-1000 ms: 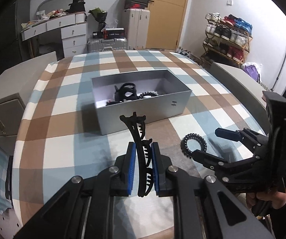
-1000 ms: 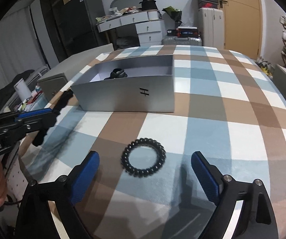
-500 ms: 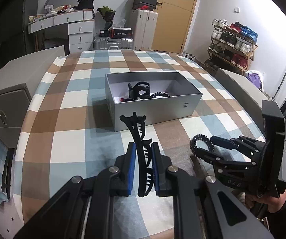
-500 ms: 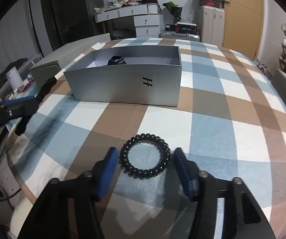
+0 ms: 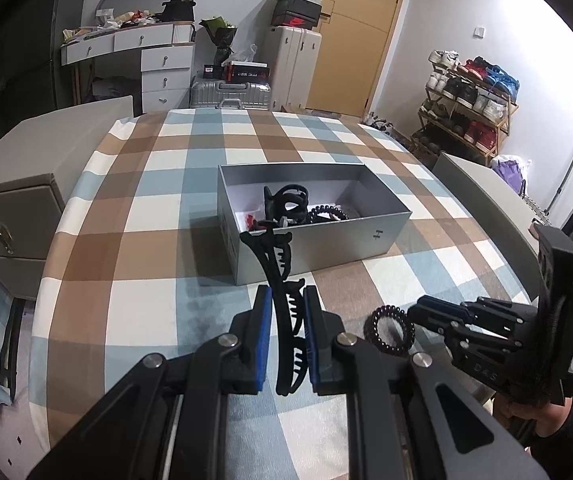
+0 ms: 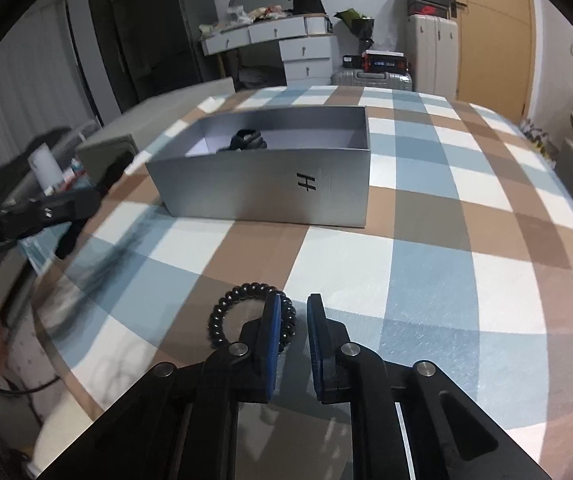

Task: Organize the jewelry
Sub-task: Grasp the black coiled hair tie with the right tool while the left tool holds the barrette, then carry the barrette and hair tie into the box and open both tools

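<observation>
Two grippers: both narrowed.
Left gripper (image 5: 285,330): clamps black hair claw (image 5: 276,280).
Right gripper (image 6: 291,342): pinches coil hair tie (image 6: 230,312).
Grey box (image 5: 326,246): holds dark accessories.

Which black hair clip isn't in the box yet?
The long hair clip pinched in the left tool. The other claw clip already lies inside the silver box.

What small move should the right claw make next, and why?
Probably reopen a little and re-centre before lifting. In the right wrist view the right claw is nearly closed, but the coil hair tie sits mostly to the left of it, with only its right edge behind the left finger, so the grip looks doubtful. The silver box lies ahead, and the left claw already holds a hair clip.
</observation>
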`<action>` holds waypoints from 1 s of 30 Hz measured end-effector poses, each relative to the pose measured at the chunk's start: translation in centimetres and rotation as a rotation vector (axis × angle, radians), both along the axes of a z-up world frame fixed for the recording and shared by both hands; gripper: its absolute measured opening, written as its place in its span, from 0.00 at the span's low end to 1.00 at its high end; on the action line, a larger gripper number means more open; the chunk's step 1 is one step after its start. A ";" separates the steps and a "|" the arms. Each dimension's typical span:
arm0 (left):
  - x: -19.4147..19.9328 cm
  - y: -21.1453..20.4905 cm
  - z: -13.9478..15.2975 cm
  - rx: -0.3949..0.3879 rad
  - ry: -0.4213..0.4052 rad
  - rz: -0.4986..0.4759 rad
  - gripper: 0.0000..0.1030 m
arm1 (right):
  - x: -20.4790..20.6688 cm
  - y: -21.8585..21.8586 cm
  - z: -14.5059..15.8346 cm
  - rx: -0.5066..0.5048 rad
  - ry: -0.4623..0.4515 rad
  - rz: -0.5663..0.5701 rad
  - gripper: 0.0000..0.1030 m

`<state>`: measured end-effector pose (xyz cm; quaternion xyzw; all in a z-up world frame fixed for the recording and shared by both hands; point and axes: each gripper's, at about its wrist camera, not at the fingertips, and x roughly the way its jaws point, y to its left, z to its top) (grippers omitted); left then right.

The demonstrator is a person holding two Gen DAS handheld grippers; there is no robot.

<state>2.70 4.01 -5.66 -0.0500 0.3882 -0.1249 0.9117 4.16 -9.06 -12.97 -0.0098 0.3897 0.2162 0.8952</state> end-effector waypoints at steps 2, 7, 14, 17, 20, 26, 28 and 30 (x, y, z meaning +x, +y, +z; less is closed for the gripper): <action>0.1 0.0 0.0 0.000 0.003 -0.002 0.10 | -0.3 0.0 0.1 0.016 0.000 0.013 0.38; 0.3 0.1 -0.5 -0.004 0.026 -0.003 0.10 | -0.8 1.6 -0.3 -0.035 -0.007 0.057 0.57; 0.0 0.4 -0.8 -0.012 0.050 0.004 0.10 | -1.3 4.4 -1.6 -0.184 -0.048 0.082 0.56; -0.1 0.4 -0.4 -0.006 0.036 0.004 0.10 | -1.7 4.9 -1.6 -0.199 -0.080 0.105 0.45; 0.1 0.5 0.0 -0.002 0.022 0.007 0.10 | -1.6 4.7 -1.7 -0.189 -0.079 0.112 0.39; 1.0 0.8 0.7 0.001 -0.006 0.024 0.10 | -1.0 2.9 -0.4 -0.061 -0.064 0.093 0.36; 1.5 0.8 0.9 0.003 -0.014 0.029 0.10 | -0.7 1.8 0.9 0.021 -0.075 0.087 0.36; 2.0 0.9 1.2 0.000 -0.025 0.033 0.10 | -0.4 0.9 2.3 0.082 -0.099 0.085 0.36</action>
